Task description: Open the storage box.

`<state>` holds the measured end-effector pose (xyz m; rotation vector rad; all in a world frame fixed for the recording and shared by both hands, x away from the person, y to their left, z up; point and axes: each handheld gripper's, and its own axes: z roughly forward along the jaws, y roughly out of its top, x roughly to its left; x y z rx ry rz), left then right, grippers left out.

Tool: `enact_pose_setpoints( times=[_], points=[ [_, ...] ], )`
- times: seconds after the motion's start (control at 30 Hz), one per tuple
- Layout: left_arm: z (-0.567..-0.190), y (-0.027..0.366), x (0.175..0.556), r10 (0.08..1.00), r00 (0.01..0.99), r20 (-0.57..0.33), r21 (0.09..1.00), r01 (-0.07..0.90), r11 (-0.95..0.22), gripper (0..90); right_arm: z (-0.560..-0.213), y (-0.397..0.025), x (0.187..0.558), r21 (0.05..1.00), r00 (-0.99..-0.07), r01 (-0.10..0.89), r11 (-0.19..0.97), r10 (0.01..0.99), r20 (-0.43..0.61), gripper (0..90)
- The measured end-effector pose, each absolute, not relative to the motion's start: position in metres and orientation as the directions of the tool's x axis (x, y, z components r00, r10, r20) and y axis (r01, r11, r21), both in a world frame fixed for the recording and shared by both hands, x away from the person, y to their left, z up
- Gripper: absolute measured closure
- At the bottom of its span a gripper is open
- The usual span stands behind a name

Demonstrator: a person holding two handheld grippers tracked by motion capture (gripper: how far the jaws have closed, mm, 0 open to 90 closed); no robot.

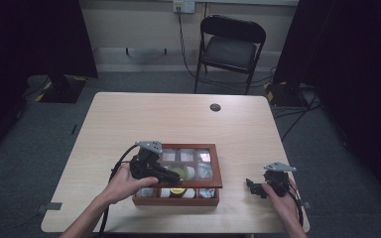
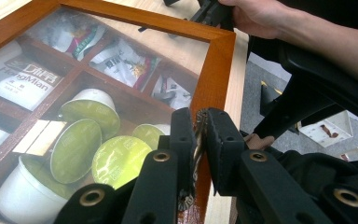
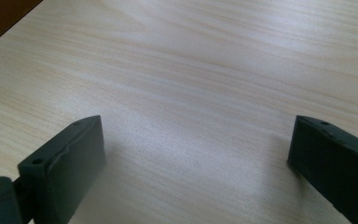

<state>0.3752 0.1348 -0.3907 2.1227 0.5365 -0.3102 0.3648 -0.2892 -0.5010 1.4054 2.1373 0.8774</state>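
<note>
Under the glass lid [image 2: 135, 56] clamped by the left gripper [image 2: 199, 140], a packet [image 2: 21, 77] reads "HongMian"; right gripper [image 3: 196, 154] jaws apart.

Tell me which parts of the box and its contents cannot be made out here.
- Front compartments of the box: high view, hidden by the left gripper and the raised lid.
- Sachets: left gripper view, print too small behind glare.
- Clasp: left gripper view, pinched between the jaws.
- Right gripper: open above the table.

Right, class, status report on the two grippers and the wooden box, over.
Left gripper shut on the lid's front edge. Right gripper open over bare table, apart from the wooden box. Nothing blocking the lid.
</note>
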Motion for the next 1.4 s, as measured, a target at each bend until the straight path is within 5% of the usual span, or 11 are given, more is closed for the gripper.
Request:
enact_pose_setpoints(
  times=[1.4],
  points=[
    [-0.351, 0.136, 0.399, 0.316, 0.826, -0.467, 0.677, 0.564, -0.473, 80.9, -0.501, -0.289, 0.365, 0.709, -0.391, 0.645, 0.285, 0.920, -0.013, 2.8]
  ],
)
